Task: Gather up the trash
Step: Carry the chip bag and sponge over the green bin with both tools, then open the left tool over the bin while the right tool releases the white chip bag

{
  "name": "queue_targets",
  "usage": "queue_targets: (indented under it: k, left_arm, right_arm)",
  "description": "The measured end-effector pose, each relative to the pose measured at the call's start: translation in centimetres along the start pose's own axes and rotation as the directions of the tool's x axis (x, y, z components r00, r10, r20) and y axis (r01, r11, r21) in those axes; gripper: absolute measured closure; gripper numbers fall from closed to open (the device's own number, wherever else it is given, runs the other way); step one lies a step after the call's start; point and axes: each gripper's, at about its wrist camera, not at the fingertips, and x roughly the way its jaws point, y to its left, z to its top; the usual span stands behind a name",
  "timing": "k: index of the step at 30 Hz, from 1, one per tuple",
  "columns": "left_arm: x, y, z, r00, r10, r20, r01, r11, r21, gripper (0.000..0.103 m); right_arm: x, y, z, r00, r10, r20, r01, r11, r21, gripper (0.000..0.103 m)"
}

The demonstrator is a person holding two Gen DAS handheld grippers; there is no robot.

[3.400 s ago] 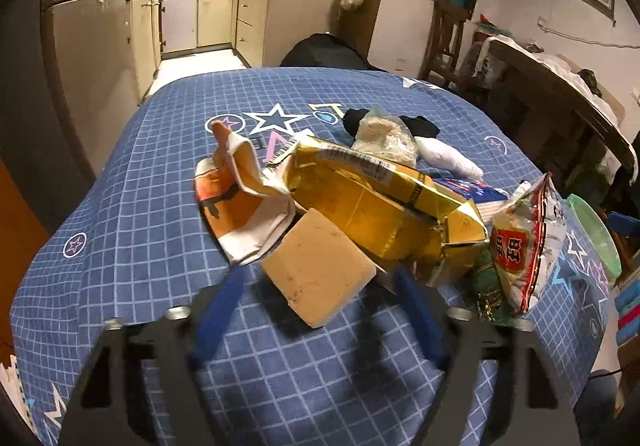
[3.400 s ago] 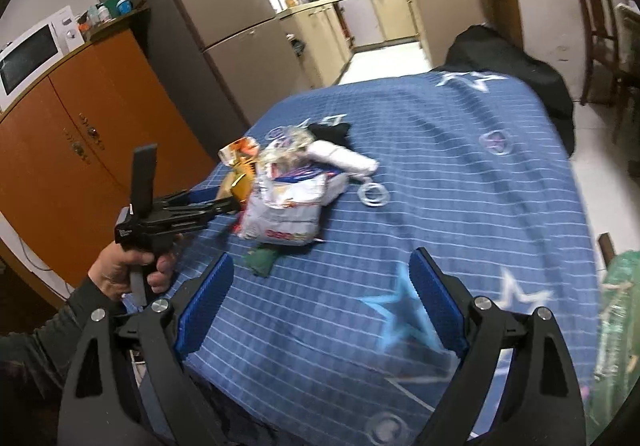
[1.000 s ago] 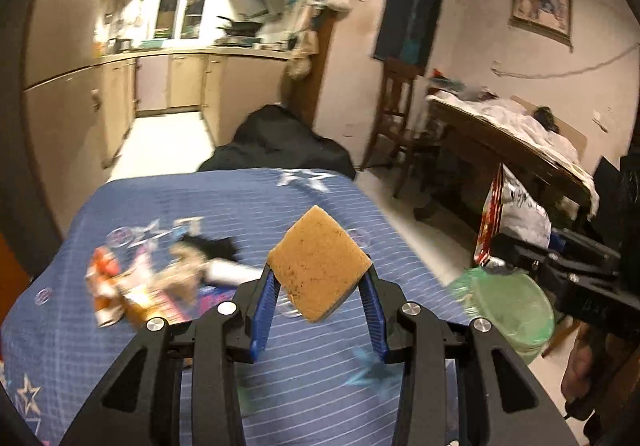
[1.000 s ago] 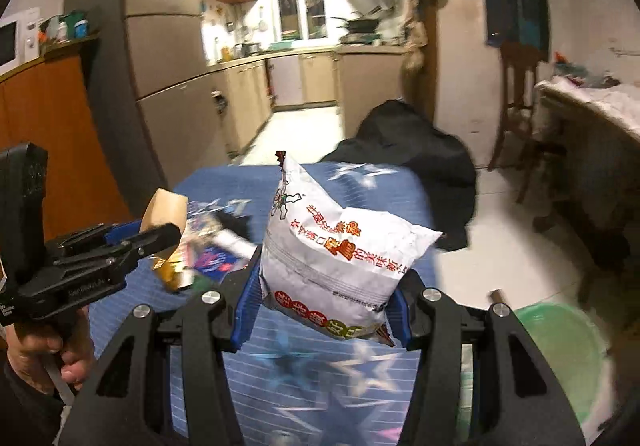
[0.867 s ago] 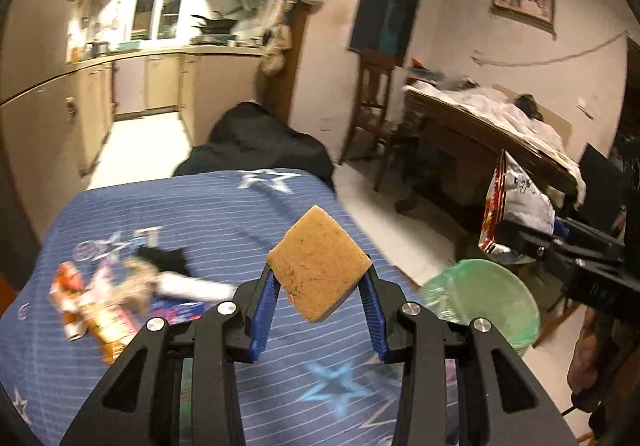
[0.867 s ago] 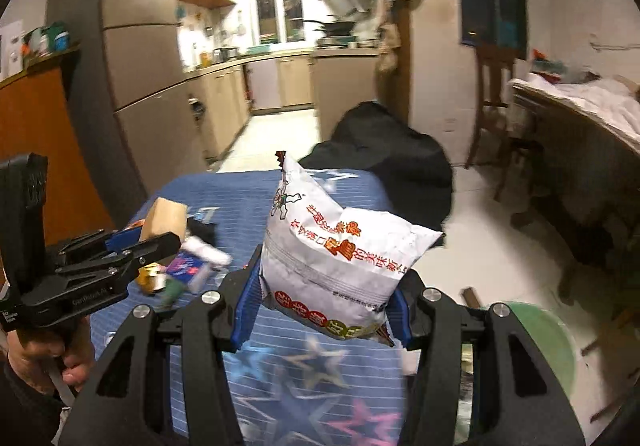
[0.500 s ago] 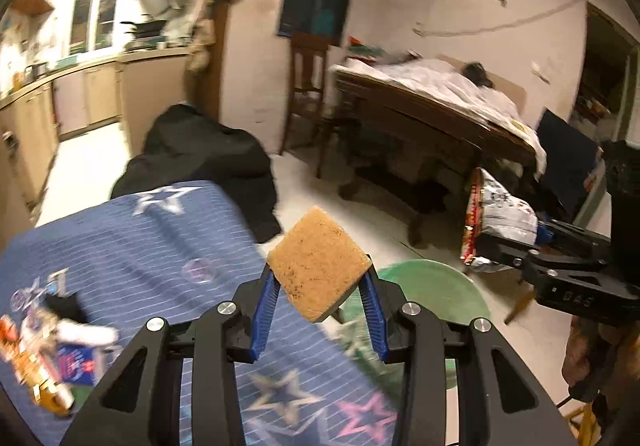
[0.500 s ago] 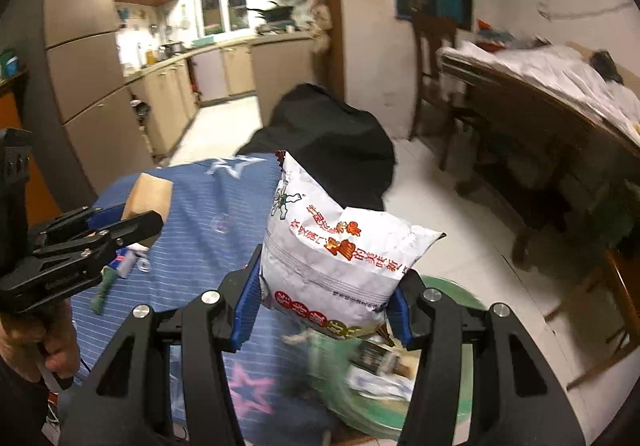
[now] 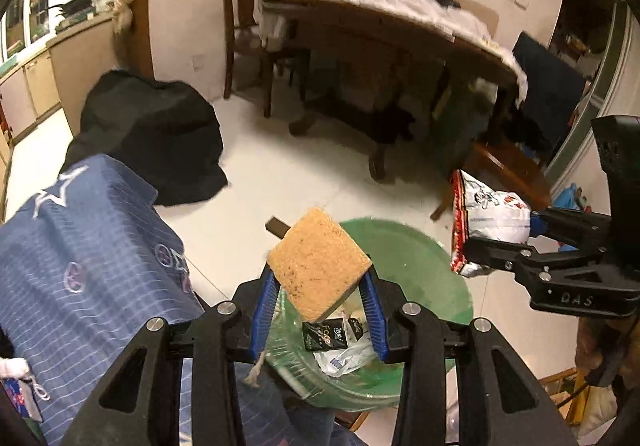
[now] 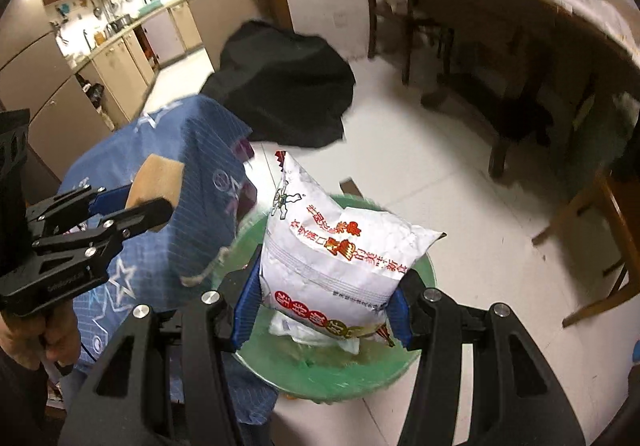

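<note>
Left hand-held gripper pinches tan square sponge; right hand-held gripper pinches white crinkled snack bag. Both above green plastic-lined round bin; centre each over the opening before releasing.

Bin beside table

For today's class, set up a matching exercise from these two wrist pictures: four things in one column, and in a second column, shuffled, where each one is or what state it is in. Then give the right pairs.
Column one:
1. tan sponge
2. white snack bag
3. green bin
4. black bundle

Column two:
A. lies on the white floor beyond the blue tablecloth
B. clamped in the right gripper
C. stands on the floor below both grippers, with trash inside
D. clamped in the left gripper

Pairs: 1-D, 2-B, 3-C, 4-A
</note>
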Motion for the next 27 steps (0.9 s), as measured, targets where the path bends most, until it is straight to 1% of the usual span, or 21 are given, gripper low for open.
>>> queue_targets:
  k: [4, 10, 11, 14, 17, 21, 25, 27]
  left_arm:
    - [4.4, -0.6, 0.2, 0.997, -0.006, -0.077, 0.007, 1.0, 0.017, 0.062]
    - [9.7, -0.7, -0.6, 0.988, -0.003, -0.155, 0.004, 1.0, 0.008, 0.062]
    - [9.9, -0.2, -1.1, 0.987, -0.005, -0.162, 0.007, 1.0, 0.007, 0.062]
    - [11.9, -0.3, -1.5, 0.981, -0.008, -0.194, 0.012, 1.0, 0.017, 0.062]
    - [13.3, 0.0, -1.8, 0.978, -0.006, -0.208, 0.01, 1.0, 0.017, 0.062]
    - [13.9, 0.5, -2.2, 0.977, -0.008, -0.212, 0.011, 1.0, 0.013, 0.061]
    - [13.7, 0.9, -2.4, 0.979, 0.003, -0.205, -0.002, 1.0, 0.002, 0.06]
    - [13.5, 1.2, -2.4, 0.979, 0.012, -0.203, -0.013, 1.0, -0.004, 0.057]
  right_arm:
    - [2.1, -1.3, -0.5, 0.998, 0.005, -0.068, -0.004, 1.0, 0.007, 0.052]
    - [5.0, -2.7, -1.2, 0.988, 0.02, -0.154, -0.019, 1.0, 0.012, 0.052]
    - [5.2, -3.0, -1.4, 0.987, 0.021, -0.162, -0.019, 1.0, 0.011, 0.052]
    - [6.4, -3.8, -1.9, 0.982, 0.029, -0.189, -0.027, 1.0, 0.013, 0.051]
    - [7.3, -4.3, -2.2, 0.979, 0.041, -0.2, -0.038, 0.999, 0.018, 0.051]
    - [7.7, -4.5, -2.5, 0.977, 0.045, -0.207, -0.042, 0.999, 0.019, 0.051]
    - [7.8, -4.6, -2.5, 0.978, 0.047, -0.202, -0.044, 0.999, 0.02, 0.05]
    - [7.8, -4.6, -2.5, 0.98, 0.046, -0.194, -0.042, 0.999, 0.021, 0.049]
